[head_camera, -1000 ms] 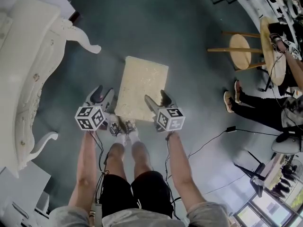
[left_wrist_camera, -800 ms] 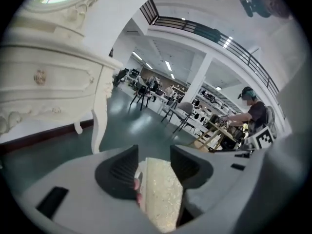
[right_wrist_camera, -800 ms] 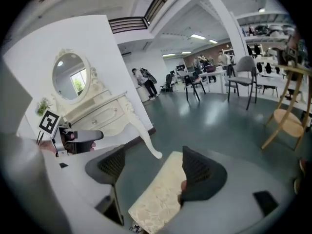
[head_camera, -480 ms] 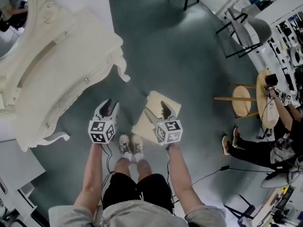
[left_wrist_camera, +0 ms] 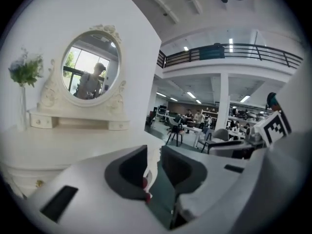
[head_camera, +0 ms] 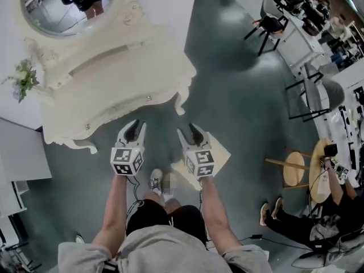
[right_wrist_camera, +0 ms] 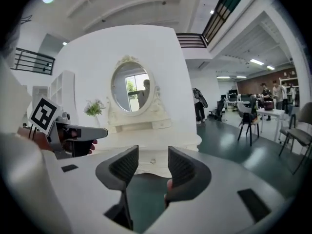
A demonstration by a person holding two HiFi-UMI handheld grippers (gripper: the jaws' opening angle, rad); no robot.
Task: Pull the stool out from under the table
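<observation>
Floor: you stand on a glossy dark grey-green floor (head_camera: 244, 95).
Wall: a plain white wall (right_wrist_camera: 97, 57) faces you.
Above: railed balcony (left_wrist_camera: 229, 50), strip lights (right_wrist_camera: 257, 62).
Furniture: black chairs (head_camera: 267, 24) and white desks (head_camera: 298, 38) on your right.

left claw (head_camera: 134, 128): jaws just closing, narrow gap, empty | right claw (head_camera: 190, 132): jaws just closing, wider gap, empty | both side by side, pointing forward

Pretty simple setup tbh: the grey-green floor (head_camera: 244, 101) was taken up by a white dressing table (head_camera: 114, 78), with the cream stool (head_camera: 222, 157) sat out from under it, near its curly front leg. A vase of flowers (head_camera: 21, 79) was parked on the tabletop's left end, beside an oval mirror (head_camera: 65, 4).
</observation>
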